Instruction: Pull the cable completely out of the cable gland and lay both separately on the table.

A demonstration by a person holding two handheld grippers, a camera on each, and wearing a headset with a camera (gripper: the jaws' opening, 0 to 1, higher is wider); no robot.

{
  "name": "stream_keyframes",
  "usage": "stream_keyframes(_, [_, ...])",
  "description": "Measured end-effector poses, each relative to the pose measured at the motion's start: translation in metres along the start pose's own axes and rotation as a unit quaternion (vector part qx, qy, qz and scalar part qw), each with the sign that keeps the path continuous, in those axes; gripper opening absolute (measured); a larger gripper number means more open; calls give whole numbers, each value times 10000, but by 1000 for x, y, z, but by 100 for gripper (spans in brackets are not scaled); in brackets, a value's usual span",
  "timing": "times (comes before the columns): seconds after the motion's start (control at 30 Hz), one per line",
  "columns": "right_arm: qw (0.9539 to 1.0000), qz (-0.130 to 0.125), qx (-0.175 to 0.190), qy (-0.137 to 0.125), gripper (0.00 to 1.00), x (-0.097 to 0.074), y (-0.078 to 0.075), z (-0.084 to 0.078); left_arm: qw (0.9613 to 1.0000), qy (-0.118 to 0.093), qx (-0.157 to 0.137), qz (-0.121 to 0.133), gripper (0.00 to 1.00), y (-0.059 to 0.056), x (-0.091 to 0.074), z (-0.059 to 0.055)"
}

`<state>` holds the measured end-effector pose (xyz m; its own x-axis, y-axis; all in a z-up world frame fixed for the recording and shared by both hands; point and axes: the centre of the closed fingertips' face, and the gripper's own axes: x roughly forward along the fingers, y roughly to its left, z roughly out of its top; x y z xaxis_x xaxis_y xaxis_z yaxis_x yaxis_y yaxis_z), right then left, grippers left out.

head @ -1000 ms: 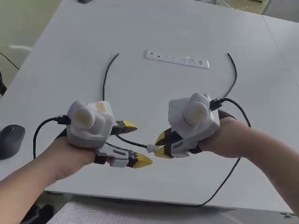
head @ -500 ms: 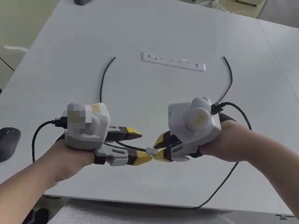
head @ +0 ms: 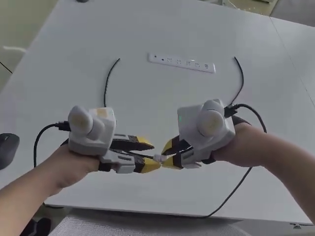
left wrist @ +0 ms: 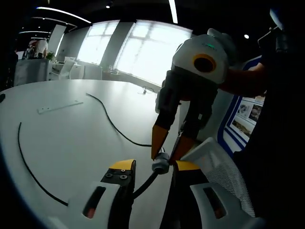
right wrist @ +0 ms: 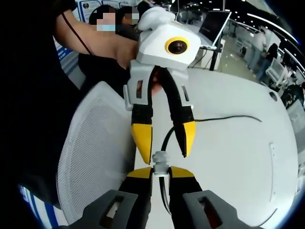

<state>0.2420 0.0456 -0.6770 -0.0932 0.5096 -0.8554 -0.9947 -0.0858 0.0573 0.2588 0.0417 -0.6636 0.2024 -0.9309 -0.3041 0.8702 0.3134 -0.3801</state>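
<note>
My right gripper [head: 170, 155] is shut on the small white cable gland [head: 158, 158], held above the table's near edge. A thin black cable [head: 105, 88] leaves the gland leftward, then curves away across the table. My left gripper [head: 147, 154] faces the right one, its yellow-tipped jaws open on either side of the cable just beside the gland. In the left gripper view the cable [left wrist: 143, 185] runs up between the jaws to the gland [left wrist: 160, 165]. In the right gripper view the gland [right wrist: 159, 162] sits pinched between the jaw tips, and the cable [right wrist: 214, 119] arcs off to the right.
A white power strip [head: 181, 63] lies mid-table on the white table [head: 147, 29]. A dark mouse [head: 6, 147] sits at the left edge. Thicker black leads trail from both grippers. A white mesh chair [right wrist: 95, 152] stands below the near edge.
My left gripper has moved right, up to the gland, and its jaws have narrowed around the cable. The right gripper has kept its hold on the gland.
</note>
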Motion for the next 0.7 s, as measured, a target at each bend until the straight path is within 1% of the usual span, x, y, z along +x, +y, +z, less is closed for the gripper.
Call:
stream_keyframes(0.03, [10000,1,6,-8,7,0,0,0,10000,34,51,-15,30,0,0,-1])
stream_keyframes(0.13, [10000,-29,7,-45,7,-2,0,1,9999,66,33,-95,25,-4,2,-2])
stream_keyframes(0.23, [10000,-20,1,-65,7,-2,0,1,9997,133,115,-139,21,-6,4,-7])
stream_keyframes(0.3, [10000,-12,-24,-48,7,-2,1,0,9997,144,112,-159,21,-7,4,-7])
stream_keyframes(0.47, [10000,-16,-57,-61,7,-2,2,0,9993,146,182,-290,16,-11,5,-9])
stream_keyframes(0.7, [9998,-48,-90,-177,7,-3,2,0,9992,83,297,-272,16,-12,4,-7])
